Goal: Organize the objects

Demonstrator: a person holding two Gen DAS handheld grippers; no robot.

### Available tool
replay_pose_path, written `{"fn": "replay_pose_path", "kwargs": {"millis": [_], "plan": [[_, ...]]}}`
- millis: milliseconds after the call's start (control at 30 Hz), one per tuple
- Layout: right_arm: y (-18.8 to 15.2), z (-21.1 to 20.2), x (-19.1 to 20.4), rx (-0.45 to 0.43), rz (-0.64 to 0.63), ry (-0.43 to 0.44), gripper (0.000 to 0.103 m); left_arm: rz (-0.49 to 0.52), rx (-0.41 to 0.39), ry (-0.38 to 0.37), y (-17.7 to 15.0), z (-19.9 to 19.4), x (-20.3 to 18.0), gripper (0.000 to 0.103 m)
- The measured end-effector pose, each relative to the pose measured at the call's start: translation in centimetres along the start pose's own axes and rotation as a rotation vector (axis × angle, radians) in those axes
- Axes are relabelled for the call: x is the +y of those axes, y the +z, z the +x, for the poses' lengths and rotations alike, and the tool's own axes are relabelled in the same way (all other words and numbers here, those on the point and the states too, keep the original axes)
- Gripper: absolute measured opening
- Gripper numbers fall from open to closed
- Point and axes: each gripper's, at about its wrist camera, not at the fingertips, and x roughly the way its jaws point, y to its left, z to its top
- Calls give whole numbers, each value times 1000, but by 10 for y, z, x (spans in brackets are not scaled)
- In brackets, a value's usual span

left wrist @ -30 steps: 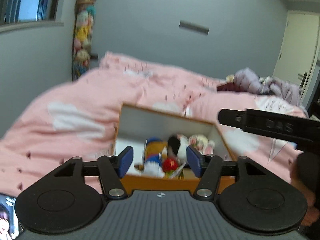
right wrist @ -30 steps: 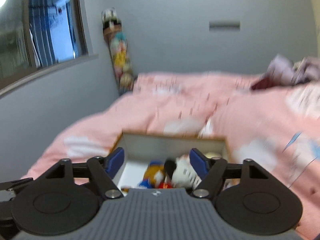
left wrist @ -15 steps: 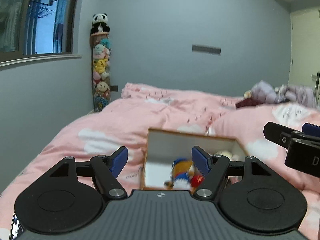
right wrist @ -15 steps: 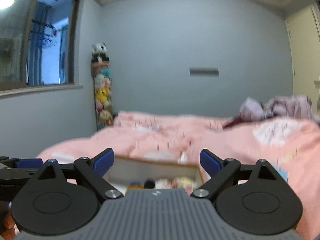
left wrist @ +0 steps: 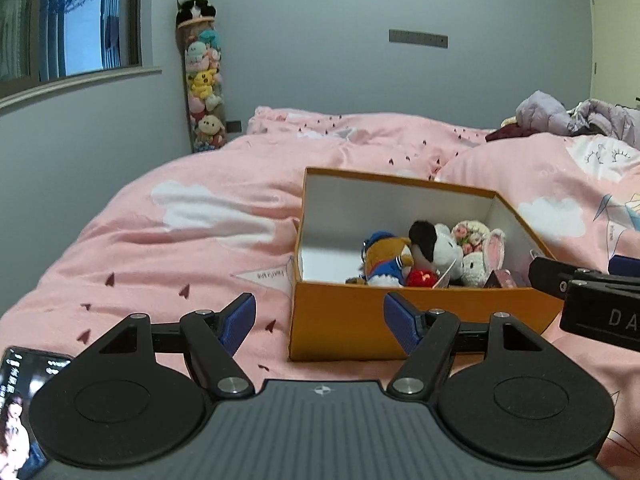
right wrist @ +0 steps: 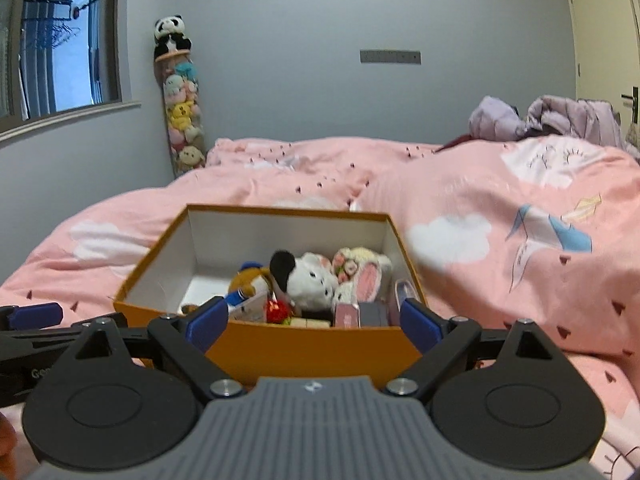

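Seen at ten o'clock: a tall tube of plush toys (left wrist: 203, 92) topped by a panda (left wrist: 195, 1). At two o'clock, lilac clothes (right wrist: 560, 120) heaped on pink duvet (left wrist: 208, 216). At eight o'clock, a lit phone (left wrist: 20, 392).

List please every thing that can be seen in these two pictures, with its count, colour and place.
box: one, orange outside, white inside, open, on the bed.
plush toys: several, white, black, brown, pink, inside the box, right half.
small cases: at least two, pink and grey, near right corner of the box.
duvet: one, pink with white clouds, covers the bed.
toy column: one, mixed colours, panda on top, far corner.
clothes: a lilac heap, far right on the bed.
phone: one, screen lit, near left edge.
left gripper: black, blue pads, open, empty.
right gripper: same, open, empty.
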Motion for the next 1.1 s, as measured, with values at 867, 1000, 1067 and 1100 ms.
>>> {"fn": "replay_pose_path", "kwargs": {"millis": [867, 1000, 1067, 1100], "plan": [[-10, 21, -1, 75, 18, 7, 93, -35, 21, 16, -1, 8, -1, 83], [-12, 20, -1, 76, 22, 8, 93, -33, 23, 17, -1, 7, -3, 83], [-12, 20, -1, 77, 22, 10, 93, -34, 25, 16, -1, 7, -3, 83], [-12, 20, -1, 76, 21, 10, 93, -34, 27, 16, 0, 8, -3, 83]]}}
